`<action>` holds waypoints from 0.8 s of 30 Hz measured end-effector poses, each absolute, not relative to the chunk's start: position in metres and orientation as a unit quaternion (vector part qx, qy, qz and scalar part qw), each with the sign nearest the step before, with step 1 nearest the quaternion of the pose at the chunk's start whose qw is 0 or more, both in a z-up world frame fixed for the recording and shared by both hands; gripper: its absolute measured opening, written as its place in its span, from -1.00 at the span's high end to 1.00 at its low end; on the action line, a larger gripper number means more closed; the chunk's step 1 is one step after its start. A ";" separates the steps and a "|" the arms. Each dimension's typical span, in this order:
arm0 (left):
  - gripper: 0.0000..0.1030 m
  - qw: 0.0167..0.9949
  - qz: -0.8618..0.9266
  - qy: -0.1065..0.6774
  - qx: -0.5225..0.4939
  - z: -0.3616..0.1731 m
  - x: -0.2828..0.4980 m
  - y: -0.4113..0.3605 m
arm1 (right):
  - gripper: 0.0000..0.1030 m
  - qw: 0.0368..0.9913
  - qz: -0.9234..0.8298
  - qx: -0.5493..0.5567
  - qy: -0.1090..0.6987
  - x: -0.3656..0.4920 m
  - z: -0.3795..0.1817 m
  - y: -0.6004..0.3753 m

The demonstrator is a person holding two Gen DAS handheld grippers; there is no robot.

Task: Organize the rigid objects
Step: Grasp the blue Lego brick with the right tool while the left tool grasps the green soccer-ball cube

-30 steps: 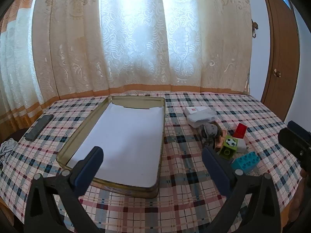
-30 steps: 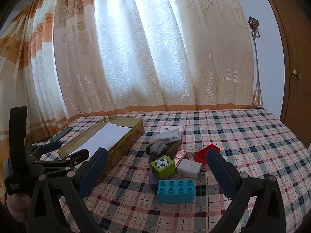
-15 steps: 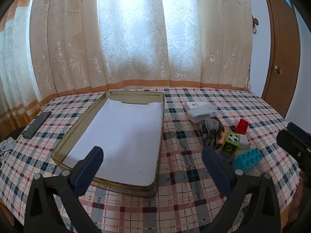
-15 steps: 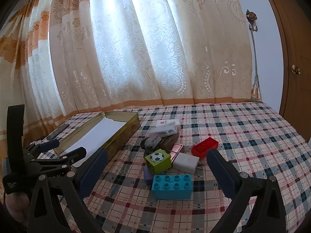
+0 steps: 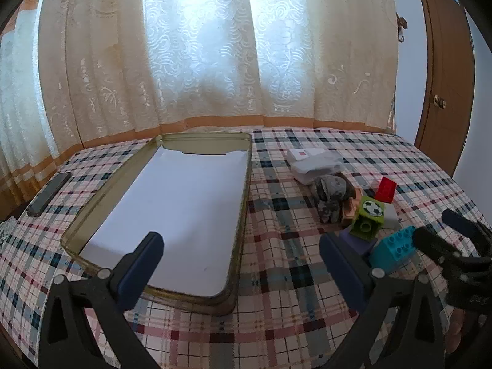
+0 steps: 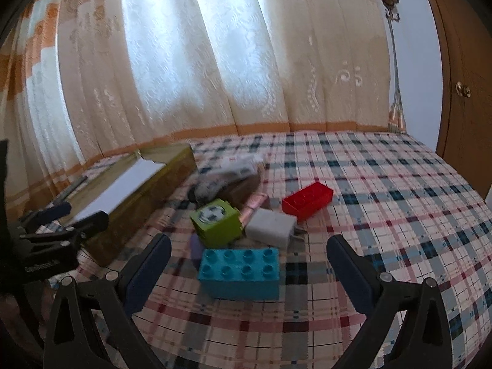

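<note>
A dark phone (image 5: 48, 194) lay near the left edge of the plaid tablecloth (image 5: 276, 316). Beside it sat the paper-lined gold tin (image 5: 243, 215), with the left gripper (image 5: 241, 264) hovering over its near end, fingers spread and empty. Toward the right, a green football cube (image 6: 215, 222), white charger (image 6: 271, 227), and red brick (image 6: 307, 201) clustered. The right gripper (image 6: 248, 269) gaped wide around the blue brick (image 6: 240, 272), not touching.
</note>
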State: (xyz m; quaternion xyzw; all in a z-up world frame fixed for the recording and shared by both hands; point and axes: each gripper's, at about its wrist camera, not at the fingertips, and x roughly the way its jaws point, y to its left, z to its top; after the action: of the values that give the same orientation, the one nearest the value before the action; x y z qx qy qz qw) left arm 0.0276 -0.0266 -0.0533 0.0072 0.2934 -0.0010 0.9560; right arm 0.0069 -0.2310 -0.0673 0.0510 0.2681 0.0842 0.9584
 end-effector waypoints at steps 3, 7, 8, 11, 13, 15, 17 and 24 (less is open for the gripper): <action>-0.99 0.955 -0.005 0.297 0.008 -0.056 0.031 -0.029 | -0.99 0.955 0.080 0.045 0.282 0.013 -0.074 -0.230; -0.99 0.952 -0.008 0.305 0.010 -0.059 0.035 -0.033 | -0.99 0.949 0.083 0.030 0.302 0.021 -0.082 -0.222; -0.99 0.952 -0.009 0.306 0.011 -0.060 0.036 -0.034 | -0.98 0.947 0.084 0.024 0.308 0.023 -0.083 -0.219; -0.99 0.951 -0.012 0.308 0.015 -0.060 0.037 -0.039 | -0.94 0.942 0.081 0.011 0.326 0.029 -0.087 -0.215; -0.99 0.952 -0.015 0.306 0.018 -0.060 0.038 -0.042 | -0.63 0.937 0.082 0.011 0.340 0.033 -0.090 -0.214; -0.99 0.951 -0.016 0.307 0.021 -0.060 0.039 -0.044 | -0.33 0.931 0.084 0.018 0.356 0.038 -0.095 -0.216; -0.99 0.951 -0.018 0.309 0.020 -0.060 0.040 -0.045 | -0.30 0.930 0.086 0.026 0.357 0.038 -0.096 -0.219; -0.99 0.948 -0.035 0.314 0.032 -0.060 0.047 -0.064 | -0.29 0.943 0.058 0.047 0.324 0.030 -0.086 -0.239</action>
State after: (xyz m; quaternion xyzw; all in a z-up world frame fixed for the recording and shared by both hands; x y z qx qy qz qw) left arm 0.0468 -0.0639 -0.0604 0.0317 0.3142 -0.0354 0.9482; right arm 0.0303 -0.2386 -0.0860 0.0470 0.3235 0.0580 0.9433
